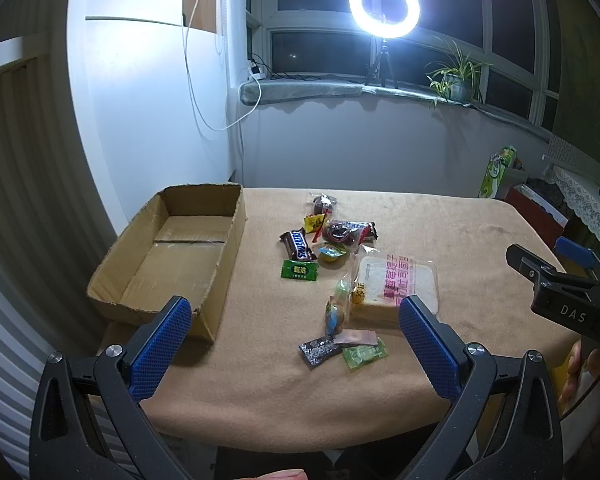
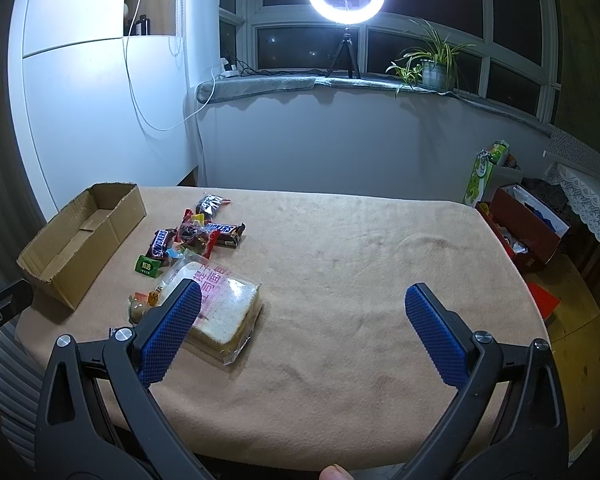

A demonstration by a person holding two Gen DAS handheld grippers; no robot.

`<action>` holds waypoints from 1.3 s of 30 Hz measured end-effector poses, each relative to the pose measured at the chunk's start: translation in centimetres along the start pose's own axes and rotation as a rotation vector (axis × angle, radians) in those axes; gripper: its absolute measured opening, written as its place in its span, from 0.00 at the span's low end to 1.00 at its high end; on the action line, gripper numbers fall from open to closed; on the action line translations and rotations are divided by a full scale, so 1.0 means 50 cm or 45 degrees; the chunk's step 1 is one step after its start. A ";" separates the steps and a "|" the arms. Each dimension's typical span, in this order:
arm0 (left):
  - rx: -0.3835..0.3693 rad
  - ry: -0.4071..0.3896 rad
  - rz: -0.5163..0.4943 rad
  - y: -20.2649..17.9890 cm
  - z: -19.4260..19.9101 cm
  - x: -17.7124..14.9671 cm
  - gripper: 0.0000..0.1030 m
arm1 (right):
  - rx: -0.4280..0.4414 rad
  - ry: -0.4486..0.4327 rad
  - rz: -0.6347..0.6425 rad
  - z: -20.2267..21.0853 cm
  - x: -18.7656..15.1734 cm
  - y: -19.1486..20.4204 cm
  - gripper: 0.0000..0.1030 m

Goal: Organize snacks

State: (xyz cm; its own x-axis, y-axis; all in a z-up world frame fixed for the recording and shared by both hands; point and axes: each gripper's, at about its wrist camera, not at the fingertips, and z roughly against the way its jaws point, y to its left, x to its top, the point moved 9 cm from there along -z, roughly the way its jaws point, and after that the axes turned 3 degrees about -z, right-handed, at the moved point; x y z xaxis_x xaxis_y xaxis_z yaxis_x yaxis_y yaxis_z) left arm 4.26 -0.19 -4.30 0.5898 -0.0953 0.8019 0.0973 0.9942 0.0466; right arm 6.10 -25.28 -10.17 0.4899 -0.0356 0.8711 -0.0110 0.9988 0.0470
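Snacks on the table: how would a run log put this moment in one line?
box empty | snacks loose on table | left gripper open | right gripper open

left gripper: jaws spread wide, empty | right gripper: jaws spread wide, empty

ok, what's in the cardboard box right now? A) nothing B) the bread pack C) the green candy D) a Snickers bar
A: the box shows only its bare bottom in both views; the bread pack, Snickers bar and green candy all lie on the table cloth to its right.
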 end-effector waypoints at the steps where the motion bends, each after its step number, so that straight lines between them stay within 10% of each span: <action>1: 0.000 -0.001 -0.001 0.000 -0.001 0.000 1.00 | 0.003 -0.004 -0.004 0.000 0.001 0.000 1.00; 30: -0.012 0.036 0.001 -0.003 -0.018 -0.016 1.00 | 0.105 -0.051 -0.115 -0.019 -0.020 0.024 1.00; 39: -0.029 0.303 0.063 0.030 -0.177 -0.199 1.00 | 0.214 0.168 0.070 -0.136 -0.172 0.123 1.00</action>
State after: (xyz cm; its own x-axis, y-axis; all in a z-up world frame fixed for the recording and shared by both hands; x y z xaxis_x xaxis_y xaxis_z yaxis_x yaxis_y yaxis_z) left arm 5.62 1.78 -17.46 0.7665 -0.0586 0.6395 0.0803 0.9968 -0.0049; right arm 7.73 -18.60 -20.68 0.5943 0.0346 0.8035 -0.1809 0.9792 0.0915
